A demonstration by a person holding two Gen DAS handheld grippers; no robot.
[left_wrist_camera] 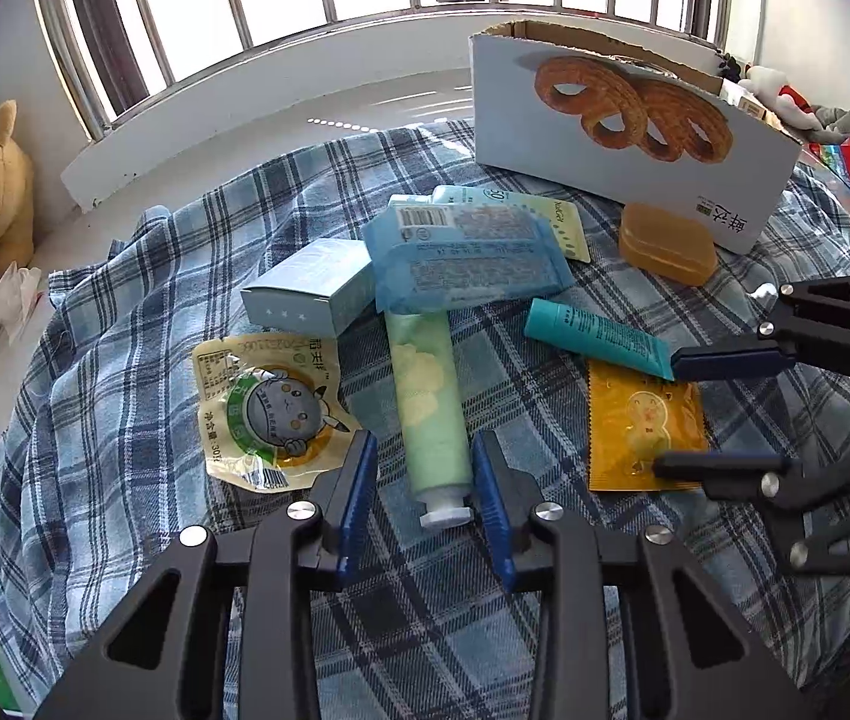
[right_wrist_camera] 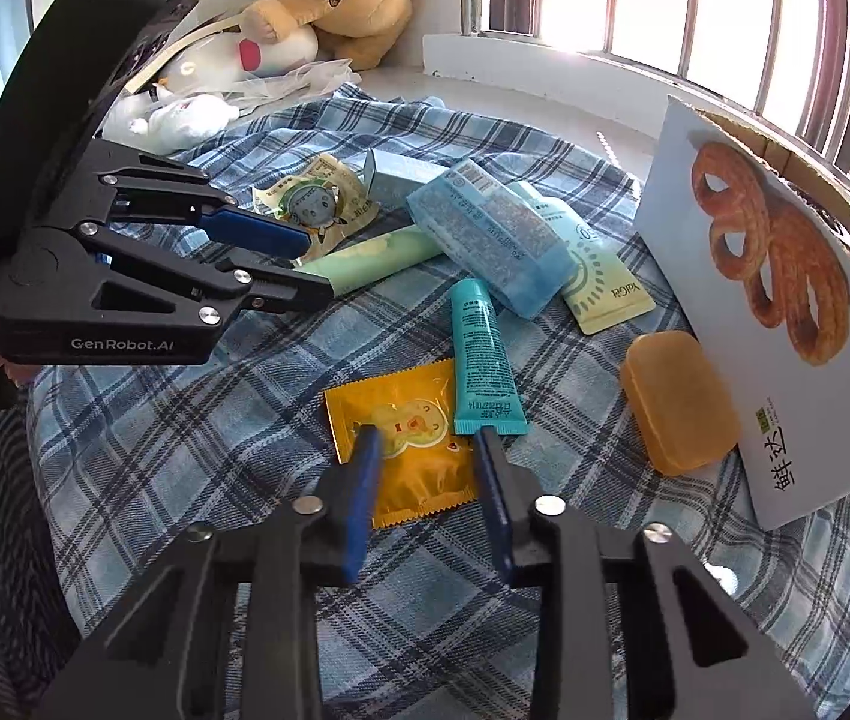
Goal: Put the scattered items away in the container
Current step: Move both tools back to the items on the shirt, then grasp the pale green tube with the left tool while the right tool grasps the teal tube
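Scattered items lie on a blue plaid cloth [left_wrist_camera: 125, 360]. My left gripper [left_wrist_camera: 425, 450] is open, its jaws either side of the cap end of a pale green tube [left_wrist_camera: 427, 402]. My right gripper [right_wrist_camera: 427, 444] is open over an orange snack packet [right_wrist_camera: 419, 450], beside a teal tube [right_wrist_camera: 481, 360]. Both grippers also show in the other's view: the right [left_wrist_camera: 664, 414], the left [right_wrist_camera: 317, 264]. The cardboard box container [left_wrist_camera: 628, 144] stands at the back, open at the top. An amber soap [left_wrist_camera: 667, 243] lies at its foot.
A blue wipes pack [left_wrist_camera: 466, 258], a light blue carton [left_wrist_camera: 311, 288], a yellow-green sachet [left_wrist_camera: 562, 222] and a round cartoon pouch [left_wrist_camera: 269, 408] lie mid-cloth. Plush toys [right_wrist_camera: 341, 0] sit by the barred window. Clutter [left_wrist_camera: 814, 114] lies behind the box.
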